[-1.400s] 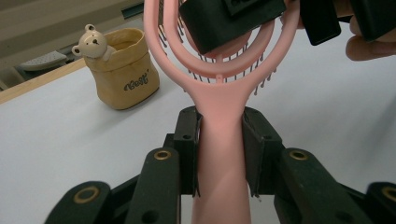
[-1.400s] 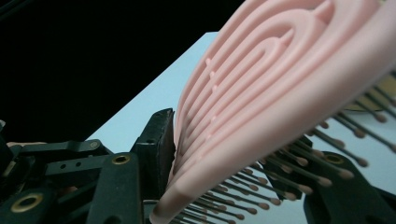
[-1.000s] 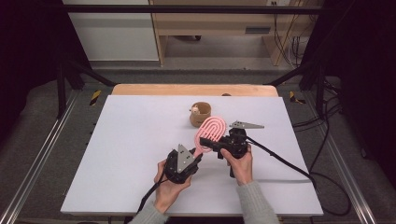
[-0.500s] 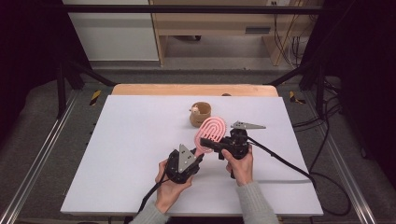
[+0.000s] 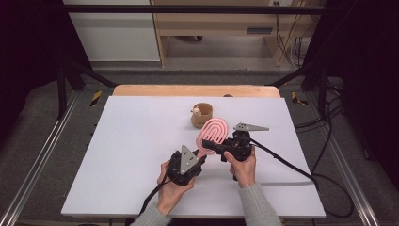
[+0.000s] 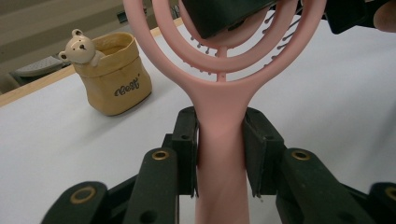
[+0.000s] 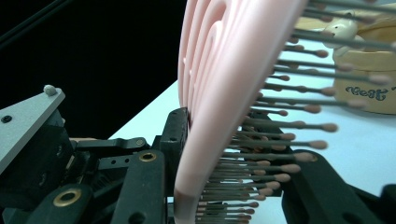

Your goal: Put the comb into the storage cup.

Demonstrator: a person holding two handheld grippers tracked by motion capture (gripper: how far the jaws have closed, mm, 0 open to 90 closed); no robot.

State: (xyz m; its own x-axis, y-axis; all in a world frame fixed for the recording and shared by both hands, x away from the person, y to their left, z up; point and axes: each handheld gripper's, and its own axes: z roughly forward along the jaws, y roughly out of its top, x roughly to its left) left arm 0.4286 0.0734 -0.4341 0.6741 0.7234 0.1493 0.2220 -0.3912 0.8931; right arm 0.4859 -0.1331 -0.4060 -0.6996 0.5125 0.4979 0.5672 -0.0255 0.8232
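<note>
A pink hairbrush (image 5: 214,132) with a looped open head is held just above the white table (image 5: 131,141) between both grippers. My left gripper (image 5: 201,154) is shut on its handle (image 6: 222,140), one black pad (image 6: 187,140) on each side. From the right, my right gripper (image 5: 211,145) is shut on the lower part of the brush head (image 7: 205,93); one jaw lies against the smooth back and the other among the bristles (image 7: 280,140). A tan cup (image 5: 202,115) with a small bear on its rim stands just beyond the brush.
The cup (image 6: 114,74) stands upright on the table, close behind the brush head. A wooden strip (image 5: 195,90) runs along the far edge. Black cables (image 5: 282,162) trail right and down from the grippers. Metal frame rails (image 5: 37,160) flank the table.
</note>
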